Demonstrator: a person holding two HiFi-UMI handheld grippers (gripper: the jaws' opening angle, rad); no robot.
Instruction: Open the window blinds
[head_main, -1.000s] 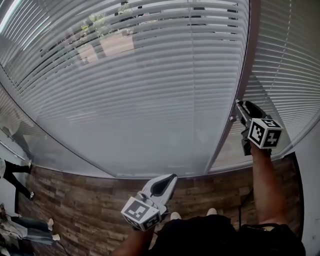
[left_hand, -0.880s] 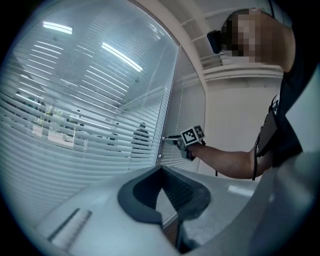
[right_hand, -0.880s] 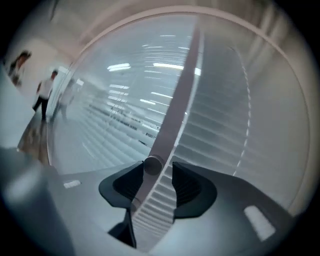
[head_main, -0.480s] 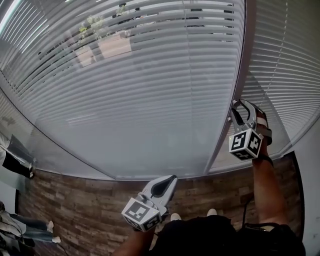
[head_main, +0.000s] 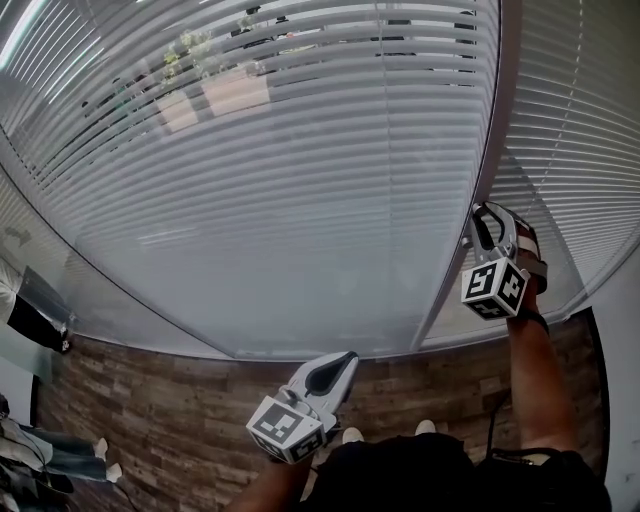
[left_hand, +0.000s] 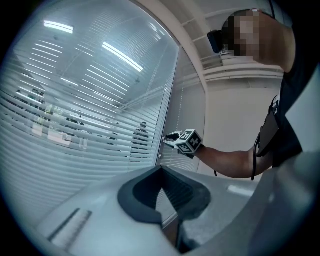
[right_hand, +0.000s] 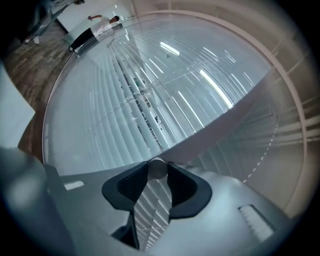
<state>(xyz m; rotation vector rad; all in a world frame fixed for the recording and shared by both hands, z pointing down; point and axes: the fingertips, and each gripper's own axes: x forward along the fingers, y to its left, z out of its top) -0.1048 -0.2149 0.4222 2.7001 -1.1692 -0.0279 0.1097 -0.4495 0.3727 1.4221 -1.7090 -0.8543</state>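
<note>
Right gripper (right_hand: 158, 174): jaws have just been closing, now pinching a small round knob (right_hand: 157, 167) on the frame (head_main: 445, 290). Left gripper (left_hand: 160, 169): jaws clenched, empty, held low. Blinds (head_main: 260, 180) fill the window, slats nearly shut. Knob grasped; the opening itself looks still to do.

Two window blinds: big blind (head_main: 250, 190), side blind (head_main: 585, 140). Two grippers: left gripper (head_main: 345, 358), right gripper (head_main: 482, 212). One tilt wand (right_hand: 157, 168).
</note>
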